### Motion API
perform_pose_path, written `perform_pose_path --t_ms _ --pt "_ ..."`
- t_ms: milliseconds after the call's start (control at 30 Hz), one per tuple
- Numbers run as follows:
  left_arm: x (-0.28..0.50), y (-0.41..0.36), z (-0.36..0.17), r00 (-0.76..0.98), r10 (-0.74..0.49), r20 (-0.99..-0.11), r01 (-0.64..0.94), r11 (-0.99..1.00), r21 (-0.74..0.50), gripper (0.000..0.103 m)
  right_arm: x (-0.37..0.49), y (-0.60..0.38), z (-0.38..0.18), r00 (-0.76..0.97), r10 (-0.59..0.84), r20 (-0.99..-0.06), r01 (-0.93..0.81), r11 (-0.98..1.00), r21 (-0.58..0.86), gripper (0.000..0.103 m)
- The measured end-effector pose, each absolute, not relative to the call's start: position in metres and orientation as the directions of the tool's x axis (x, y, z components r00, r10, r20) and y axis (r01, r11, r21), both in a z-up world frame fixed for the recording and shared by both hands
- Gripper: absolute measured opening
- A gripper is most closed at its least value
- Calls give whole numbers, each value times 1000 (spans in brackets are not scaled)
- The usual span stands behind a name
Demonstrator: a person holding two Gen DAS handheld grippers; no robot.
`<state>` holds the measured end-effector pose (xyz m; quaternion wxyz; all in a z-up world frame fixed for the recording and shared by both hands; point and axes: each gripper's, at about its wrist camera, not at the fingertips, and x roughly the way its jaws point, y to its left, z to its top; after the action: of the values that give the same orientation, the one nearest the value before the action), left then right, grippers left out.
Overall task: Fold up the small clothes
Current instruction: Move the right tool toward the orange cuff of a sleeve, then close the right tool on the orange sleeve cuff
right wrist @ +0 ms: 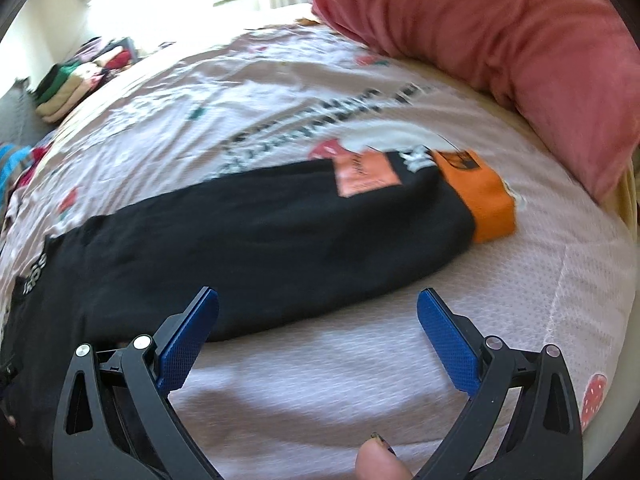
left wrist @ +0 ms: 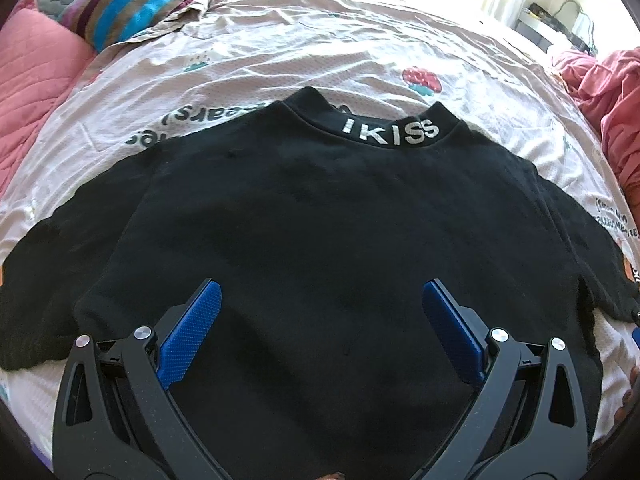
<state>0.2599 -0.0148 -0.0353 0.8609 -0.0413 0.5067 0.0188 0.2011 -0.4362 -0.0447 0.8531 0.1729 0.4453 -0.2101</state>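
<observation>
A black sweatshirt [left wrist: 320, 216] lies flat on the printed bedsheet [left wrist: 280, 64], collar at the far side. The left gripper [left wrist: 320, 312] hovers over its near hem, spread wide, holding nothing. The right gripper [right wrist: 318, 320], equally wide and empty, hangs beside the orange-cuffed sleeve [right wrist: 280, 232].

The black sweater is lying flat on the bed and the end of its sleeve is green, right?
Not quite. The black sweater does lie flat on the bed, but the sleeve's cuff is orange, not green. The right wrist view shows it.
</observation>
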Motion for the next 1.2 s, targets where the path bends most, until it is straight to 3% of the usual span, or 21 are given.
perform_pose_path --t_ms 333,367,400,467,500,567,633,867,1200 --pt "270 -12 -44 473 -36 -880 -86 993 -87 95 207 -507 -57 573 -139 -808 631 703 327 99" --pt "270 -11 -43 479 -35 -877 -88 992 -88 95 208 -513 -58 587 -140 -797 637 687 349 94" --pt "271 -11 -42 482 -34 -876 -91 992 -88 95 208 -516 -59 595 -144 -791 642 677 360 88" --pt "271 -7 -40 487 -42 -872 -99 990 -103 95 209 -524 -59 611 -168 -774 657 653 377 63" --pt "270 -6 -39 490 -47 -870 -103 988 -112 95 210 -527 -59 619 -168 -767 656 647 388 57" --pt "269 -3 -37 497 -59 -866 -112 985 -131 95 208 -532 -56 656 -161 -737 639 638 430 28" --pt "267 -1 -34 503 -64 -862 -117 983 -142 95 210 -531 -51 688 -141 -712 601 660 451 20" --pt "264 4 -25 520 -69 -852 -128 979 -157 95 218 -490 -5 797 -99 -596 426 792 438 17" --pt "256 20 -8 548 -82 -832 -151 969 -195 95 244 -365 54 851 120 -512 56 947 315 17"
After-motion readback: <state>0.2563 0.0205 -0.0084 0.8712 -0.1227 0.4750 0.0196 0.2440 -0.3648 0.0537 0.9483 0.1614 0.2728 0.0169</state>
